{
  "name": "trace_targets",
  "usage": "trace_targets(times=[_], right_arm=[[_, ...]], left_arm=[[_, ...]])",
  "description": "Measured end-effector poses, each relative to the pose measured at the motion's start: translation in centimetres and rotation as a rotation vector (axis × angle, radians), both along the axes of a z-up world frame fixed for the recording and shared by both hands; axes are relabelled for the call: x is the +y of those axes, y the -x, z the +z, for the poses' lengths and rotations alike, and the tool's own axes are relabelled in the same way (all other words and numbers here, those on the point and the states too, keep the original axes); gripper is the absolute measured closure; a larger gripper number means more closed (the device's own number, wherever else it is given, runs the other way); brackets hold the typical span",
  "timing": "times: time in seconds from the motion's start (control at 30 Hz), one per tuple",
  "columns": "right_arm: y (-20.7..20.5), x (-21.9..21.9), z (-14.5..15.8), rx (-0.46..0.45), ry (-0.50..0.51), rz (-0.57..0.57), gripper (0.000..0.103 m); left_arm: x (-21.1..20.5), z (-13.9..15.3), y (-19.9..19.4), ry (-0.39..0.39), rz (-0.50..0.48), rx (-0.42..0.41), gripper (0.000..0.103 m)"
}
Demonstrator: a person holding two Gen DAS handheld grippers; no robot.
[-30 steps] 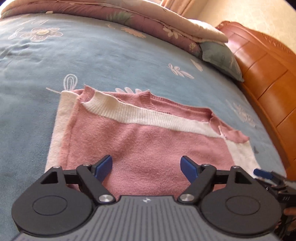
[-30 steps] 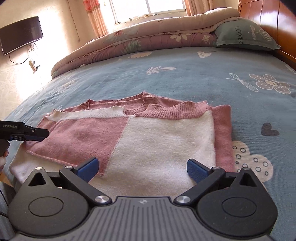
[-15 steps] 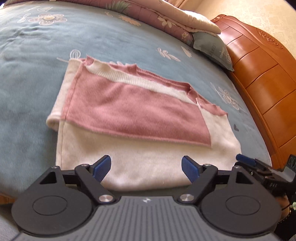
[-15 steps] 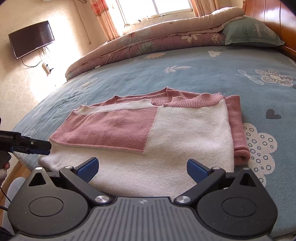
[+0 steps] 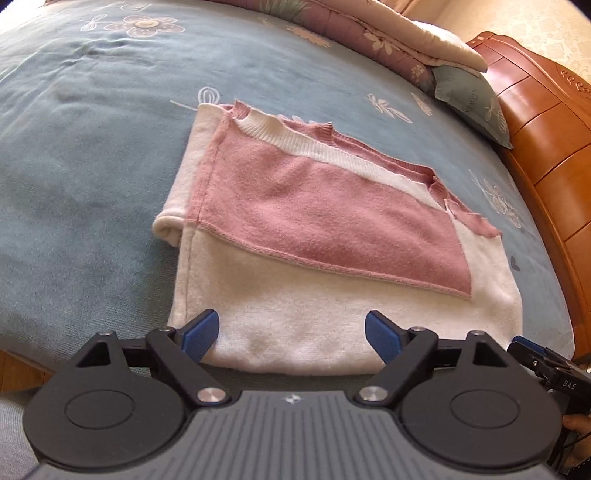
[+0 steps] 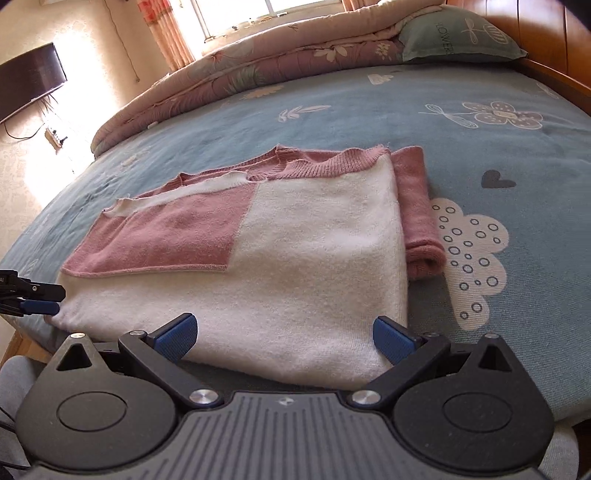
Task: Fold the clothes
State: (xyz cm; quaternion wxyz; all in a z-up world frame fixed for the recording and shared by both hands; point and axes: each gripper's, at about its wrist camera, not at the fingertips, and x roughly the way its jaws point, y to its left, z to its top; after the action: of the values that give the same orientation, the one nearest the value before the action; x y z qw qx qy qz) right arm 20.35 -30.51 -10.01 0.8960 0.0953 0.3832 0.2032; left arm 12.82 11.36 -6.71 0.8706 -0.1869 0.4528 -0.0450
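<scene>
Both claws spread at folded sweater's (image 5: 332, 295) near hem, bedspread (image 6: 480, 147) beyond.

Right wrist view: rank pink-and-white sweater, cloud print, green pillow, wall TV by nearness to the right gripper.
1. Folded pink-and-white knit sweater, directly ahead of the right gripper, whose fingers are open.
2. White cloud print on the blue sheet, right.
3. Green pillow, far right, by the headboard.
4. Black wall-mounted TV, far left, beyond the bed.

Black linkage arms with silver pivot screws are seen on each gripper (image 5: 291, 334) (image 6: 284, 334); blue ribbed pads (image 5: 201, 334) tip the jaws, behind which lies a grey ridged body.
</scene>
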Motion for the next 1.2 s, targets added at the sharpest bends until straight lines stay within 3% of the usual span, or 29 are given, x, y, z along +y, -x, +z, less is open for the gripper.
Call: trace_targets(times=[0.23,0.4,0.57,0.67,1.0,1.2], right_arm=[[-2.7,0.1,2.8,-0.118,-0.023,-0.009,0.0],[-6.2,0.6,1.0,-0.047,0.022,-0.038,0.0],[-6.4,0.9,-0.6,-0.031,0.039,-0.022,0.0],[-6.2,1.0,-0.9,-0.033,0.049,-0.002,0.0],[-6.0,1.0,-1.0,-0.039,0.045,0.015,0.0],[-5.8,1.4,-1.0,-0.045,0.08,0.03,0.0]], left_arm=[[-1.6,2.9,-3.8,-0.062,-0.069,-0.089,0.016],[-2.5,2.4,-6.7,-0.086,-0.098,-0.088,0.016],[-2.1,-1.1,-8.5,-0.12,-0.067,0.027,0.016],[-1.8,-1.6,-8.4,-0.096,-0.06,0.011,0.01],[-3.6,0.8,-10.4,-0.11,-0.125,-0.031,0.01],[-3.3,-0.8,-12.6,-0.117,-0.107,-0.013,0.01]])
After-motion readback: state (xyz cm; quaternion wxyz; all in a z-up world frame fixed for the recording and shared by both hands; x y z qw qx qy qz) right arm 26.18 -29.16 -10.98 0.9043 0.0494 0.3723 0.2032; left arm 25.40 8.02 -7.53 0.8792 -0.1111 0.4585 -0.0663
